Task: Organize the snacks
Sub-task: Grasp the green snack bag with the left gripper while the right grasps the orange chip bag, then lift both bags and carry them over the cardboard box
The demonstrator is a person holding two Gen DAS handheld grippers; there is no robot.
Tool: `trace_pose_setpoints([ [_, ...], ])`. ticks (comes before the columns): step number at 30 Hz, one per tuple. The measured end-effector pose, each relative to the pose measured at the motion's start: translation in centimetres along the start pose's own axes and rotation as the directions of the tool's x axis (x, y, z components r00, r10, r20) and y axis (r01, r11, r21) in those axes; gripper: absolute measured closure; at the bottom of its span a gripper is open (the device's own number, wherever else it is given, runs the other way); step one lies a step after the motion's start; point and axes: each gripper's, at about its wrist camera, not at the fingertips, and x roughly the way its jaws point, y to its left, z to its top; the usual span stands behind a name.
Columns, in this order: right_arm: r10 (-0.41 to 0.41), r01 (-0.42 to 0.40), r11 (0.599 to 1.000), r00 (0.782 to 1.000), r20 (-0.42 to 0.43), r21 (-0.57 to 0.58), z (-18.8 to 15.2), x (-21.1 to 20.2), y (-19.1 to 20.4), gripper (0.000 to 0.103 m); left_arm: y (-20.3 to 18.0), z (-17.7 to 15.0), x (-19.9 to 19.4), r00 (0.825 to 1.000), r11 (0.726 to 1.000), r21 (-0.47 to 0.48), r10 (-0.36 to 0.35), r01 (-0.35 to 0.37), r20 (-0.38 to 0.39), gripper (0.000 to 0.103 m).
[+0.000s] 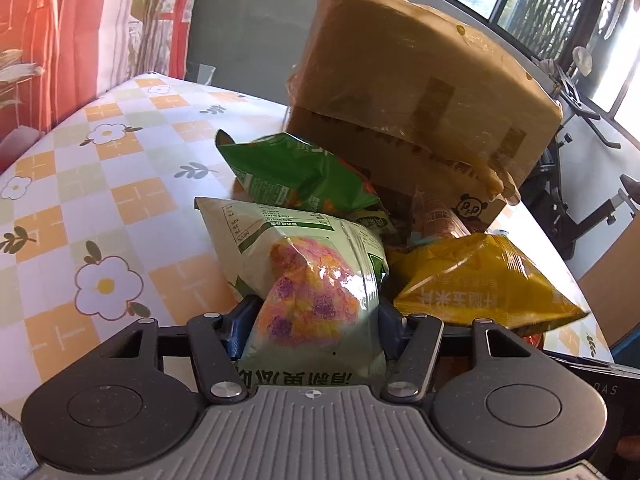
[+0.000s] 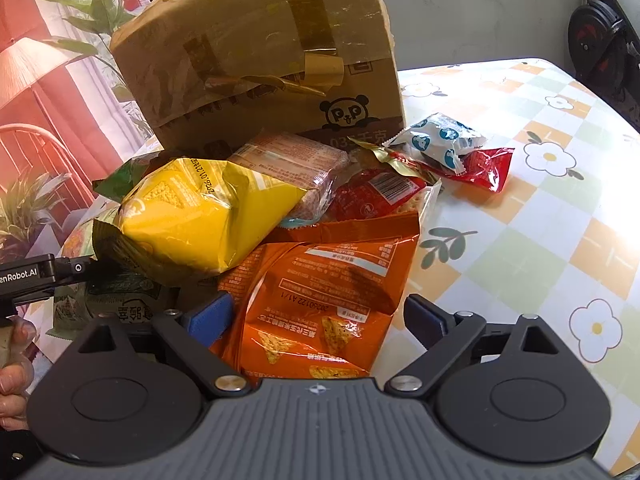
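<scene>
Both grippers point down at a heap of snack packets on a flower-patterned tablecloth. The left gripper has its blue pads pressed against the two sides of a pale green packet with a pink, orange and purple picture on it; the packet bulges between the pads, so it is gripped at about half width. The right gripper stands wide open around an orange chip packet: its left pad lies just beside the packet's edge, though whether they touch I cannot tell, and its right pad is clear of it, so nothing is held.

From the left wrist view, a dark green packet lies just behind the gripped one and a yellow packet lies to its right, both in front of a cardboard box with its taped flap raised.

Only the right wrist view shows the rest of the heap: the yellow packet resting on top of the orange one, a clear-wrapped brown biscuit pack behind it, a red packet, and off to the right a white packet with blue spots lying on a second, flatter red packet. The box bears a panda logo. At that view's left edge the left gripper's black body and the person's hand holding it appear.
</scene>
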Motion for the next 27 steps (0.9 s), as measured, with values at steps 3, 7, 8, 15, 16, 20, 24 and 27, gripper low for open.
trace_pose_setpoints([
  [3, 0.011, -0.011, 1.0, 1.0, -0.005, 0.014, 0.0, 0.2, -0.3, 0.008, -0.1, 0.1, -0.6, 0.999, 1.0, -0.005, 0.031, -0.03, 0.012, 0.041],
  [7, 0.032, -0.032, 0.999, 0.999, -0.005, 0.021, 0.0, 0.2, -0.4, 0.01, -0.1, 0.3, -1.5, 0.997, 0.997, -0.01, 0.073, -0.073, 0.026, 0.041],
  [8, 0.037, -0.037, 0.999, 0.999, 0.004, 0.014, 0.0, -0.1, -0.3, 0.017, -0.1, 0.3, -1.6, 0.997, 0.997, -0.012, 0.079, -0.079, 0.027, 0.041],
  [15, 0.0, 0.003, 1.0, 0.997, 0.076, -0.03, 0.1, -2.1, 0.7, 0.027, -0.1, 0.6, -3.7, 0.99, 0.992, -0.017, 0.123, -0.123, 0.071, 0.042],
  [16, -0.009, 0.012, 0.999, 0.996, 0.087, -0.03, 0.2, -2.5, 0.7, 0.027, -0.1, 0.6, -4.1, 0.988, 0.992, -0.02, 0.128, -0.127, 0.084, 0.042],
  [20, -0.068, 0.068, 0.998, 0.99, 0.127, -0.001, 0.2, -3.6, 0.1, 0.03, 0.1, 0.9, -5.1, 0.983, 0.99, -0.042, 0.141, -0.137, 0.114, 0.042],
  [24, -0.1, 0.094, 0.994, 0.984, 0.146, 0.047, 0.3, -4.3, -0.8, 0.032, -0.2, 1.0, -5.8, 0.982, 0.991, -0.031, 0.135, -0.132, 0.129, 0.042],
  [27, -0.11, 0.101, 0.993, 0.979, 0.171, 0.06, 0.4, -4.8, -1.1, 0.034, -1.0, 1.1, -6.6, 0.979, 0.992, 0.015, 0.123, -0.127, 0.162, 0.042],
])
